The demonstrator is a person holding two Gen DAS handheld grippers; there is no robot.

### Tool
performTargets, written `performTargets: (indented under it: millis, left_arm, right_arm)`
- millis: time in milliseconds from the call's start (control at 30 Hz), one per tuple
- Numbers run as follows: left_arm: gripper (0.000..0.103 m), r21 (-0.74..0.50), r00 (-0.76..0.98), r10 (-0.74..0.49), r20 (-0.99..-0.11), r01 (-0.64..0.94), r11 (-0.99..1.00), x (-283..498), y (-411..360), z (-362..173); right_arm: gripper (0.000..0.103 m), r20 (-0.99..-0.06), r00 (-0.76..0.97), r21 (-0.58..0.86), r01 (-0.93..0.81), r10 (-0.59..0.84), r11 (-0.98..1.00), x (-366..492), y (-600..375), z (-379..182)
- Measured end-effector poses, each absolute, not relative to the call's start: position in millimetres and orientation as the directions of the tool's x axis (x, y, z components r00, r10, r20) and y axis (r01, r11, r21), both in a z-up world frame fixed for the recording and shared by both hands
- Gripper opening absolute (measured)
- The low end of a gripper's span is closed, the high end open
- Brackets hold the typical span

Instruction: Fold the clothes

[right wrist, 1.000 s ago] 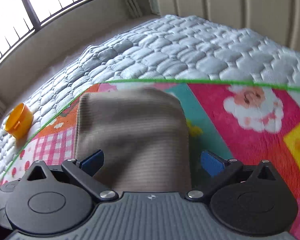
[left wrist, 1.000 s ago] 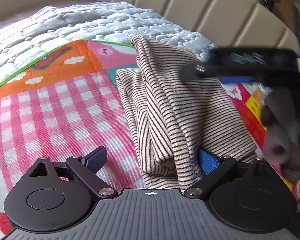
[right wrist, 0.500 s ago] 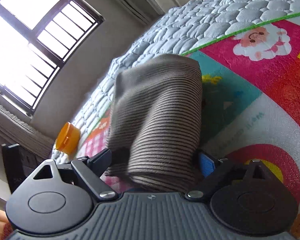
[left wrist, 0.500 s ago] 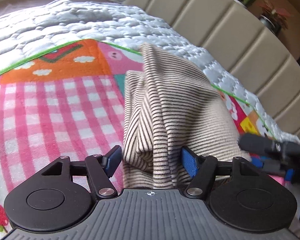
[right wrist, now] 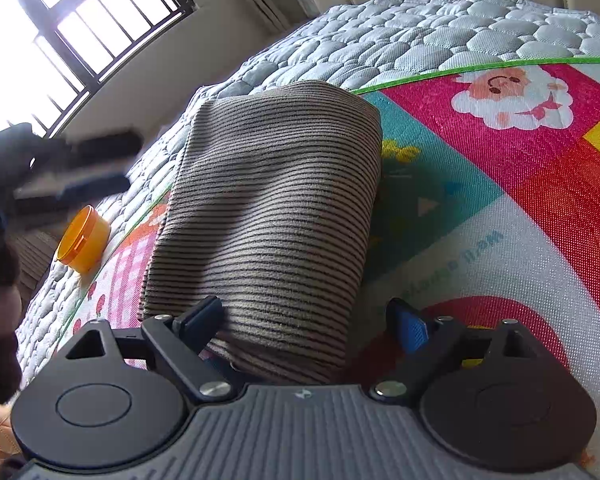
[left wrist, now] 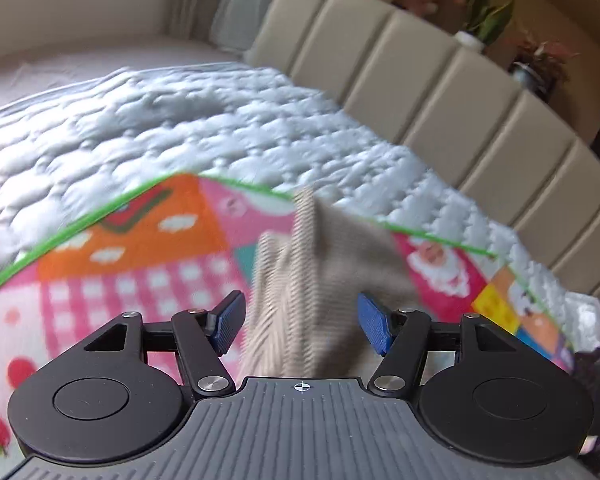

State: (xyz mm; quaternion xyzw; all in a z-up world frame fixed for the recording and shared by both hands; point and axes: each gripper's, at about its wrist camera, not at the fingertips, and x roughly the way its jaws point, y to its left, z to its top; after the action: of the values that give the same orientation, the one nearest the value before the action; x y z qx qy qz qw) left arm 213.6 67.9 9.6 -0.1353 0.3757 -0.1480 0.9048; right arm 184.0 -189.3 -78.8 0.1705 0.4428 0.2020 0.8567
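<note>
While both grippers are spread wide and pinch nothing, the folded striped garment [right wrist: 272,220] rests on the colourful mat [right wrist: 520,184], toward 12 o'clock of the right gripper [right wrist: 312,320]. The left gripper [left wrist: 302,322] should press the fold flat and avoid dragging it.

One striped garment [right wrist: 268,216], one orange cup [right wrist: 83,239], two potted plants [left wrist: 482,20].

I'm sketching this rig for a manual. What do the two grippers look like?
The left gripper and right gripper look alike: a grey ribbed body with a small crosshair mark at its front edge, a round black disc on each side, black linkage arms with silver pivot screws, and blue textured fingertip pads. No cables or sleeves show.
</note>
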Motion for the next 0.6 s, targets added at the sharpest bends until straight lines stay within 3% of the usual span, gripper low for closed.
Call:
performTargets:
  millis: [200,433,600]
  left_arm:
    - [0.068,-0.267,0.645,-0.409,-0.646,0.311,0.912,250,14,17]
    - [0.065,-0.201,0.577,-0.329,-0.747,0.276,0.940,290,12,-37]
    - [0.067,-0.235,0.580,-0.360,-0.731,0.282,0.930,300,20,-48]
  right_arm:
    - [0.091,-0.687,0.543,0.450,-0.205,0.483,0.869,181,-188,-75]
    - [0.099,-0.617,0.651,0.351,-0.276,0.442,0.895,170,-185,-57]
    - [0.099,-0.696,0.597,0.284,-0.282,0.399,0.917,181,-169,-75]
